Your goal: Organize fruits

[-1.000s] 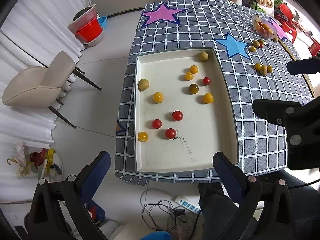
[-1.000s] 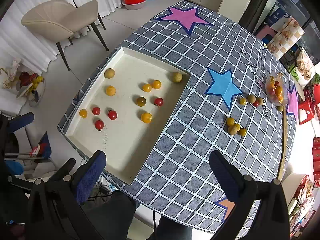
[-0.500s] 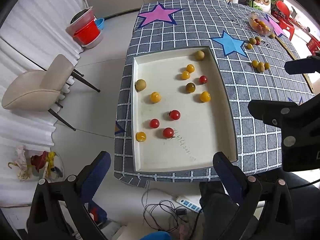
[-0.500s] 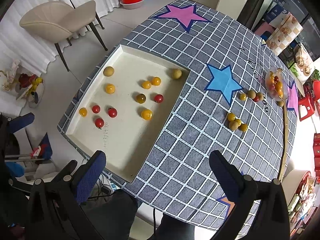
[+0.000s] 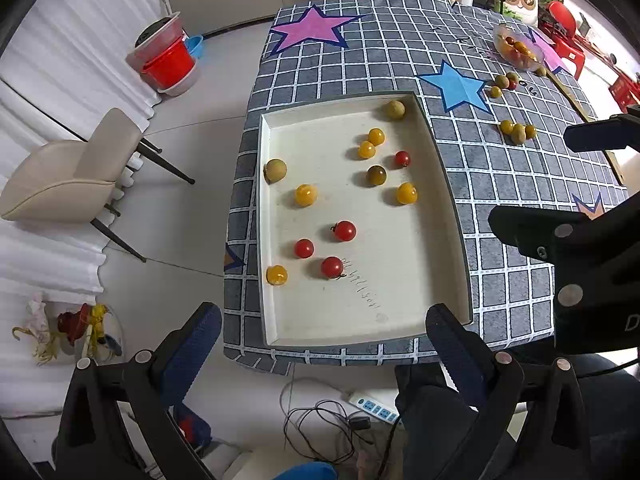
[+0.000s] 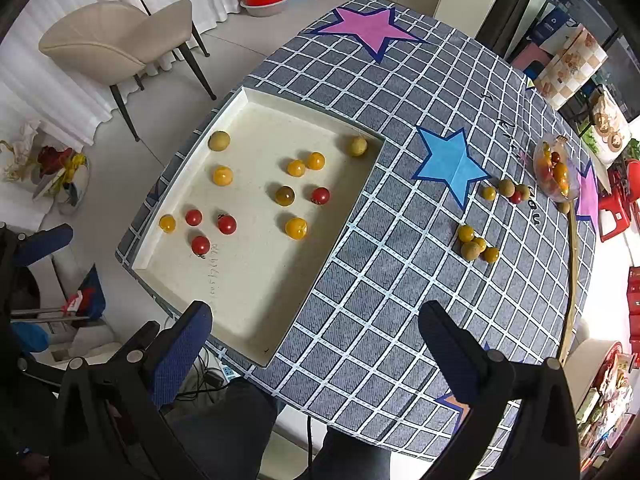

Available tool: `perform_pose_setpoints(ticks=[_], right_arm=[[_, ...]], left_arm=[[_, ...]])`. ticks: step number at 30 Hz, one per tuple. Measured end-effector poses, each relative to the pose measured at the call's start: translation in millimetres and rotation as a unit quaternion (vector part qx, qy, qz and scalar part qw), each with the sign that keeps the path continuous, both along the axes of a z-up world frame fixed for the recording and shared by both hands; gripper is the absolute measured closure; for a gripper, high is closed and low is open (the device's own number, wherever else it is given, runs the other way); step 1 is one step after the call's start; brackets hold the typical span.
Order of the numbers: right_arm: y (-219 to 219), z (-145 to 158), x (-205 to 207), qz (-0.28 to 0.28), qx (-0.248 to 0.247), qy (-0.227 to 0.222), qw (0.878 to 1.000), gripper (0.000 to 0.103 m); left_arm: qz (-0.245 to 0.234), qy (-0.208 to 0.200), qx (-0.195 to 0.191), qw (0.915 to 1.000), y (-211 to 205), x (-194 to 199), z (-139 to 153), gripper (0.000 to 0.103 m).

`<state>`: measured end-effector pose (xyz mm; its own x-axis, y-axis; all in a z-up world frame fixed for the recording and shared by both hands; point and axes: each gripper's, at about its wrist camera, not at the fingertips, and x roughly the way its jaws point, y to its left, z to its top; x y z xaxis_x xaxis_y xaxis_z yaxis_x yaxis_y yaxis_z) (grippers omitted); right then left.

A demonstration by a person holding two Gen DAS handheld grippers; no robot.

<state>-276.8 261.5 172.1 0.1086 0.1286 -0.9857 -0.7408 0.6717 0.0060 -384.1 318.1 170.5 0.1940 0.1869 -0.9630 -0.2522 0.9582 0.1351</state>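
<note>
Left gripper (image 5: 320,340) high over the table's near edge, jaws spread wide, nothing between them. Straight ahead of the jaws: the cream tray (image 5: 448,200) on the grey check tablecloth (image 5: 360,60). Inside the tray, nearest the jaws & toward the left finger: a yellow tomato (image 5: 277,275), then three red tomatoes (image 5: 332,267) in a loose bunch. Faint pencil-like writing on the tray floor (image 5: 362,290) just beside the nearest red one, too smudged to read. Further ahead: yellow ones, one dark olive tomato (image 5: 376,175), one more red, and two dull tan fruits, one at the tray's left wall (image 5: 275,170), one in the far right corner (image 5: 395,110).

Beyond the right finger, outside the tray: blue star (image 5: 456,86), then two small fruit clusters on the cloth (image 5: 518,131), well apart from the tray. Far right, a clear bowl of fruit (image 5: 516,46). Black handwriting on the cloth nr the bowl, can't read it.

Right gripper (image 6: 316,338) also high, jaws wide apart, empty. Tray corner (image 6: 260,360) sits just ahead of its left finger; bare checks ahead of the gap. Loose cluster of four fruits (image 6: 474,246) ahead toward the right finger, another row (image 6: 504,190) further on, beside the blue star. Bowl (image 6: 556,172) at the far right edge. Pink star (image 6: 368,30) at the far end. Printed carton (image 6: 568,64) off the table, text illegible.
</note>
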Motion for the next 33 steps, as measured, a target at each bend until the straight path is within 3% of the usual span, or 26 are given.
perform_pose_setpoints(ticks=[33], right_arm=[[-0.3,-3.8,0.2,-0.001,0.0,0.003,1.0,0.0]], left_arm=[[-0.011,0.004,-0.008,0.9999,-7.0,3.2,-3.2,0.0]])
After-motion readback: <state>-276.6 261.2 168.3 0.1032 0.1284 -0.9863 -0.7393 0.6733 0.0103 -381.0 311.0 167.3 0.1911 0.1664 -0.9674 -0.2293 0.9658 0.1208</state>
